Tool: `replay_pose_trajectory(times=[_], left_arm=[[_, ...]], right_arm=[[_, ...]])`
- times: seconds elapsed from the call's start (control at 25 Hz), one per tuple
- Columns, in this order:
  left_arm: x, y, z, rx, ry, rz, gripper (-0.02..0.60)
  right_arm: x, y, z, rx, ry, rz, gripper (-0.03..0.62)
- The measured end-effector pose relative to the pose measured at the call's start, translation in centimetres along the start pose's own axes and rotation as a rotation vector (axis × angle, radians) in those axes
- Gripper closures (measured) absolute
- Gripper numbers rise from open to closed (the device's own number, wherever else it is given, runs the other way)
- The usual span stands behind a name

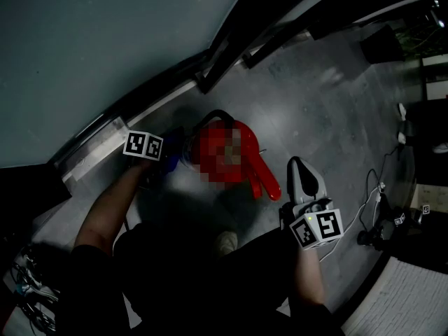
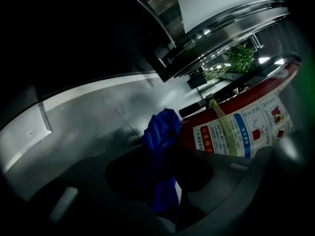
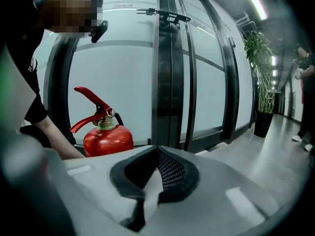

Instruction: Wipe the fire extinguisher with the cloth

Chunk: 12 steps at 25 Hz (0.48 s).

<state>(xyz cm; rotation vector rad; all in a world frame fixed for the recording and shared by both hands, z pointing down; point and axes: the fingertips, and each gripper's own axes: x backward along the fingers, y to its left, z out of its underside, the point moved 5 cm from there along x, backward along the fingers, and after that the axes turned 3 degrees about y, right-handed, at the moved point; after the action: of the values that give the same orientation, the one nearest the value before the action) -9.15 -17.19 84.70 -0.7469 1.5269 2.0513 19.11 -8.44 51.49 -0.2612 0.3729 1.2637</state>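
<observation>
Left tool (image 2: 162, 173) pinches the blue cloth (image 2: 161, 131) just beside the upright red fire extinguisher (image 2: 246, 127) at its 2 o'clock — far nearer than the right tool (image 3: 156, 156), closed on nothing, off at the cylinder's 4 o'clock.

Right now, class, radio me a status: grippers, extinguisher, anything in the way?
Left gripper shut on blue cloth, cloth at the fire extinguisher side. Right gripper shut, empty, held apart. Fire extinguisher upright by glass wall; nothing seen blocking it.
</observation>
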Motion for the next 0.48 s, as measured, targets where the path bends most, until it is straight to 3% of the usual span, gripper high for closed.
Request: replay_pose_trajectory(times=[0.12,0.24,0.48], left_arm=[[2.3,-0.6,0.1,0.074,-0.091,0.027,0.456],[6.7,-3.6,-0.1,0.131,-0.196,0.108,0.456],[17.6,-15.0,-1.7,0.067,-0.373,0.261,0.456]], right_arm=[[-1.0,0.4,-0.1,0.0,0.0,-0.016,0.591],[-2.3,-0.1,-0.4,0.011,-0.005,0.003,0.591],[-5.3,-1.6,-2.7,-0.084,-0.048,0.039,0.591]])
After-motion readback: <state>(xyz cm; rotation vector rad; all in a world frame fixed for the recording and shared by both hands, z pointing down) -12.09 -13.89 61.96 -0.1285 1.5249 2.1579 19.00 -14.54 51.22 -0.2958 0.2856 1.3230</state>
